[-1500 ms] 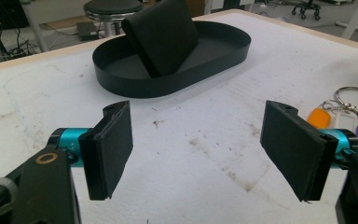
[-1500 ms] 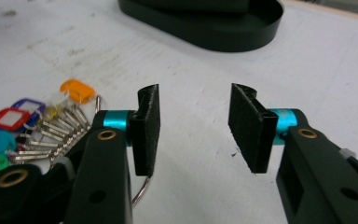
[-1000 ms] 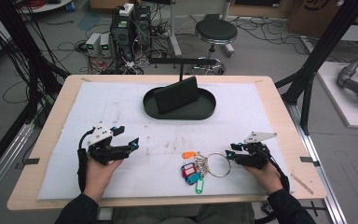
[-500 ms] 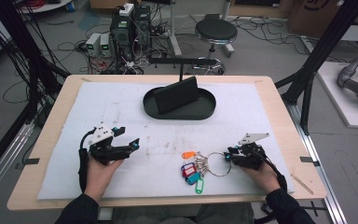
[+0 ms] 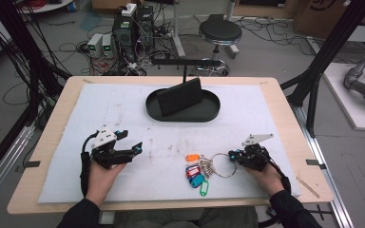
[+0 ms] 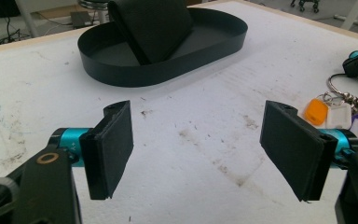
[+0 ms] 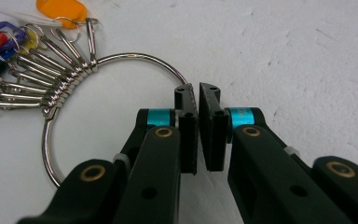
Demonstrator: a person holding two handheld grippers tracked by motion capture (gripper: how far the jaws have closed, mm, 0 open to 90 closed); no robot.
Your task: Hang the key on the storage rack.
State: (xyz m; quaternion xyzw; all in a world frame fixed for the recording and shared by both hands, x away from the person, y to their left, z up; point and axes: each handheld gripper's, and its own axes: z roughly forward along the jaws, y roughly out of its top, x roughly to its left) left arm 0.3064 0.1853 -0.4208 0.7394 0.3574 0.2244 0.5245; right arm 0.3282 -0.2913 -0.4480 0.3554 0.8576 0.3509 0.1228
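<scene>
A large metal key ring (image 7: 135, 57) with several keys and coloured tags (image 5: 196, 175) lies on the white mat near the front edge. My right gripper (image 5: 233, 156) sits at the ring's right side. Its jaws have just been closing and are now shut on the ring's wire (image 7: 197, 88). My left gripper (image 5: 134, 148) rests at the front left, well apart from the keys, with its jaws wide open and nothing between them (image 6: 198, 140). The orange tag (image 6: 316, 111) lies beyond its right jaw.
A black oval tray (image 5: 209, 111) stands at the back middle of the mat, with a black wallet-like block (image 5: 180, 97) leaning upright in it. The white mat (image 5: 123, 109) covers most of the wooden table. A stool and cables lie beyond the far edge.
The right gripper's jaws have closed onto the right side of the key ring, after edging slightly left toward it. The left gripper has not moved.
</scene>
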